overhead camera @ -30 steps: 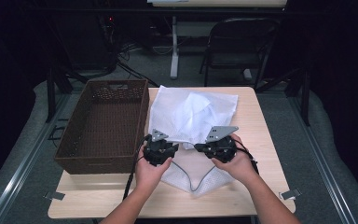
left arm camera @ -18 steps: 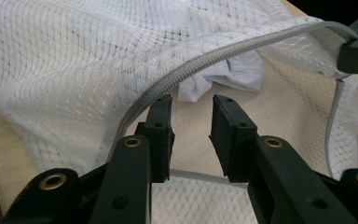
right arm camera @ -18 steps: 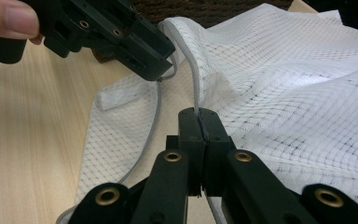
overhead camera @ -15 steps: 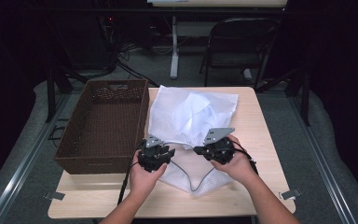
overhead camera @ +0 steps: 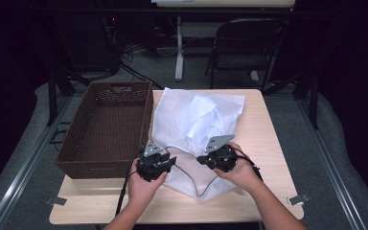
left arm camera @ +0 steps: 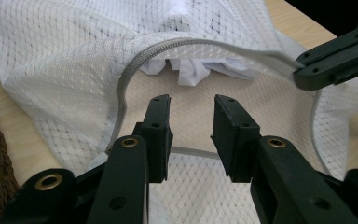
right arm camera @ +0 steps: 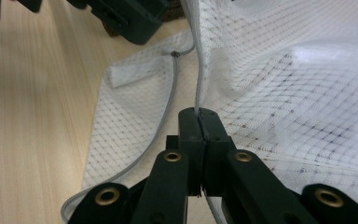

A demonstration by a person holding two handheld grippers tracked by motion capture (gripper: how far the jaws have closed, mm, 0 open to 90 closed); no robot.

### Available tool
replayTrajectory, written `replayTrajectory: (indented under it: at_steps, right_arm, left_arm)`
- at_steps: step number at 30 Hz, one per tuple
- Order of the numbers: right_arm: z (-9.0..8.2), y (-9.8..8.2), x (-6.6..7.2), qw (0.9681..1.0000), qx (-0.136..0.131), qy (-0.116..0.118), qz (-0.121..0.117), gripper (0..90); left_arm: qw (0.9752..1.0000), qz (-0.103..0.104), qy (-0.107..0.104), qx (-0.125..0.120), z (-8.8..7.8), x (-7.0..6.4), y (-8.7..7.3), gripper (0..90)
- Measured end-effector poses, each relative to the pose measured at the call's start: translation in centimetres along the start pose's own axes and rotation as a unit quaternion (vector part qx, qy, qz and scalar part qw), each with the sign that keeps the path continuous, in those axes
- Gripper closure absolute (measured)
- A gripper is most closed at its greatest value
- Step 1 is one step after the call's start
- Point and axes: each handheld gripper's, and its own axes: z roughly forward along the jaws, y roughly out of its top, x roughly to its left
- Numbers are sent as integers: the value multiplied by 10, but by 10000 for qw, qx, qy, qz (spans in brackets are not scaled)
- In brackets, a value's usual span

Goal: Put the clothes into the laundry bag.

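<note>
Mesh bag [overhead camera: 191,129] lies on the table [overhead camera: 263,143], just right of the brown basket [overhead camera: 105,129], zipper mouth toward me, white cloth [left arm camera: 191,70] visible inside.

Change over the last second: my left gripper [left arm camera: 192,123] has slid left, off the bag's edge toward the basket corner, and its jaws have just been opening a little; they now stand spread with nothing between them, only mesh beneath.

Right gripper [right arm camera: 199,122] unmoved, jaws pressed together on the zipper edge [right arm camera: 196,88], holding the upper lip up.

My reading: the left has let go and needs a new bite on the lower lip before I can widen the mouth.
</note>
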Motion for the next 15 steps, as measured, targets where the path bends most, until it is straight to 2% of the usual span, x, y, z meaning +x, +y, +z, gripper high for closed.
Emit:
replayTrajectory:
  at_steps: [8,15]
  right_arm:
    - [11,-7,0,9998,160,92,50,893]
    - [11,-12,1,9997,221,134,51,893]
  left_arm:
    - [9999,140,-31,-72,-10,-5,-2,635]
    - [9997,249,-55,9,-18,-4,-4,613]
